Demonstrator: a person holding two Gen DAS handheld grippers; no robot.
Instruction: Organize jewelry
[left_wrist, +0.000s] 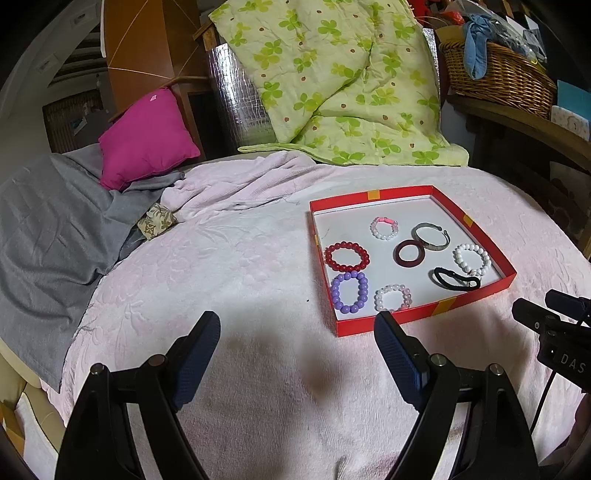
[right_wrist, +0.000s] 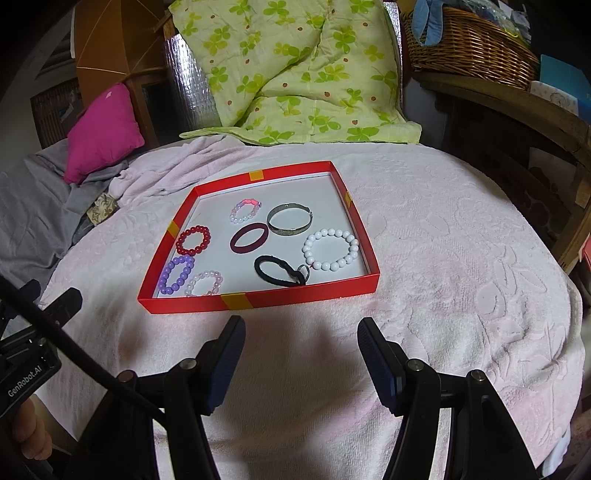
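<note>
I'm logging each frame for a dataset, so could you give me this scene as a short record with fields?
setting: pink textured blanket over a bed
container: shallow red cardboard tray, white floor
beaded bracelets in tray: red, purple, white, clear pink, pink-white
other items in tray: silver metal bangle, dark maroon ring band, black hair tie
left gripper: open, empty, short of tray
right gripper: open, empty, short of tray

Both wrist views face forward (low, near) — sharing the red tray (left_wrist: 384, 325) (right_wrist: 295, 293).
</note>
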